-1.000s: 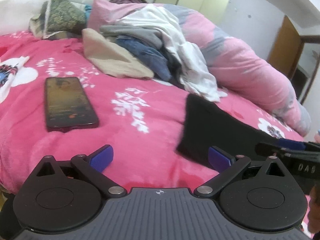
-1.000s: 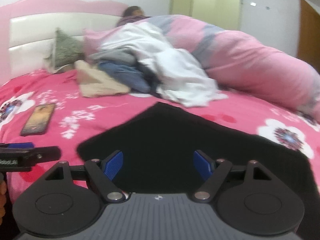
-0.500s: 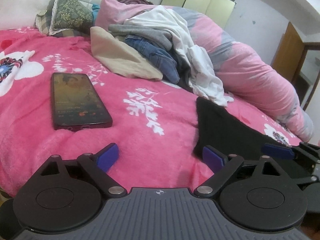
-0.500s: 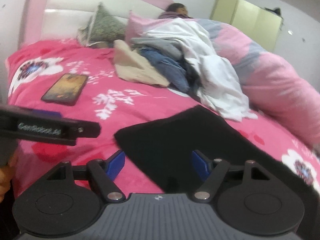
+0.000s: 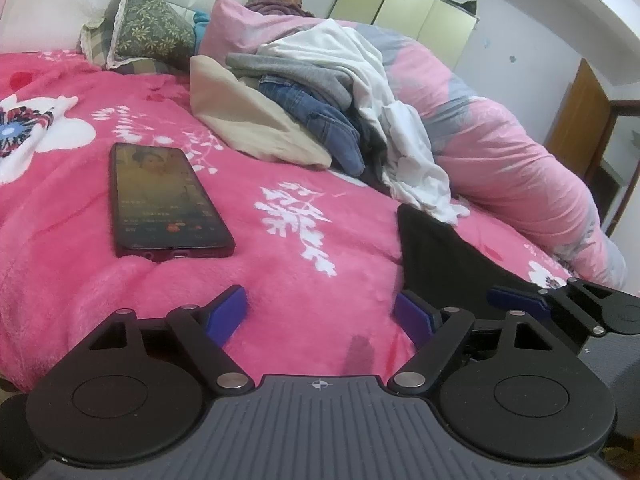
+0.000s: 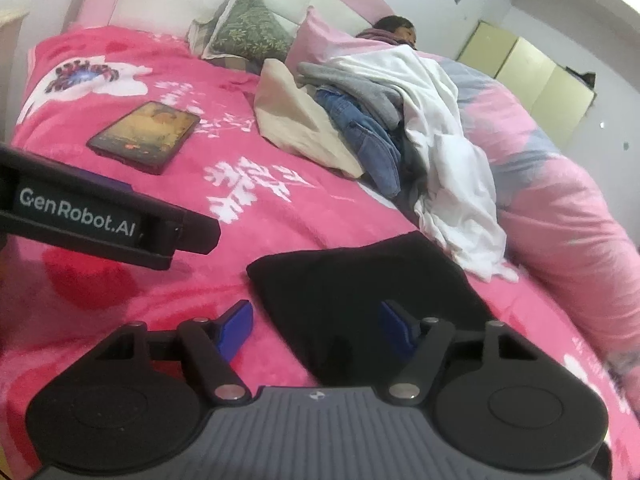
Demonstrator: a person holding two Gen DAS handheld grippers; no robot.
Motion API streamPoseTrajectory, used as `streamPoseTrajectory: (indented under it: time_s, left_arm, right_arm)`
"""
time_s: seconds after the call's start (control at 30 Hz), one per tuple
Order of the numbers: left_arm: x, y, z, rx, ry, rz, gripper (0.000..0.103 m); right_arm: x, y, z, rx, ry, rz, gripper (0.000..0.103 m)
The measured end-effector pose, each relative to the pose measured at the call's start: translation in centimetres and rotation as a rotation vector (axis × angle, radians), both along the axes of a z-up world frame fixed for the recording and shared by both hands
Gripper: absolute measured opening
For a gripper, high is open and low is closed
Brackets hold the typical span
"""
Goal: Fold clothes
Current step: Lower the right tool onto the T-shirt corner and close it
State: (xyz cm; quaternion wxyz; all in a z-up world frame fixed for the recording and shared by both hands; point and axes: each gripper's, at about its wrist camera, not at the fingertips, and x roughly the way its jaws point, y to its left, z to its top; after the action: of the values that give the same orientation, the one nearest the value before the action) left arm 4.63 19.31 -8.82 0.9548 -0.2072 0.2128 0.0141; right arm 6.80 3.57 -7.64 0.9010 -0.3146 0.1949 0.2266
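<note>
Right hand-held gripper [image 6: 316,330] sits low over the bed's pink blanket [image 6: 208,280], jaws wide but just been closing; black garment [image 6: 360,292] lies between the blue pads, though its near edge is hidden behind the gripper body, so contact cannot be confirmed. Left hand-held gripper [image 5: 320,314] is also spread, jaws likewise just closing, only pink blanket between them; its right pad sits just beside the garment's left edge. Both point slightly downward toward the bed. Black garment lies flat at the near edge of the bed, dark and featureless, folds not readable. Behind it: pile of clothes [image 5: 340,112], white, grey and denim. Phone [image 5: 164,200] lies to the left, screen lit.
</note>
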Motion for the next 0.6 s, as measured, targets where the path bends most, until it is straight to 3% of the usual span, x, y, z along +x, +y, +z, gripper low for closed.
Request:
streamPoseTrajectory:
  time_s: [0.2, 0.6]
  left_arm:
    - [0.05, -0.02, -0.09, 0.003, -0.002, 0.002, 0.080]
    - [0.02, -0.11, -0.19, 0.010, -0.006, 0.003, 0.080]
  right_arm:
    - [-0.69, 0.87, -0.44, -0.075, -0.051, 0.033, 0.062]
    - [-0.55, 0.90, -0.40, -0.128, -0.071, 0.015, 0.052]
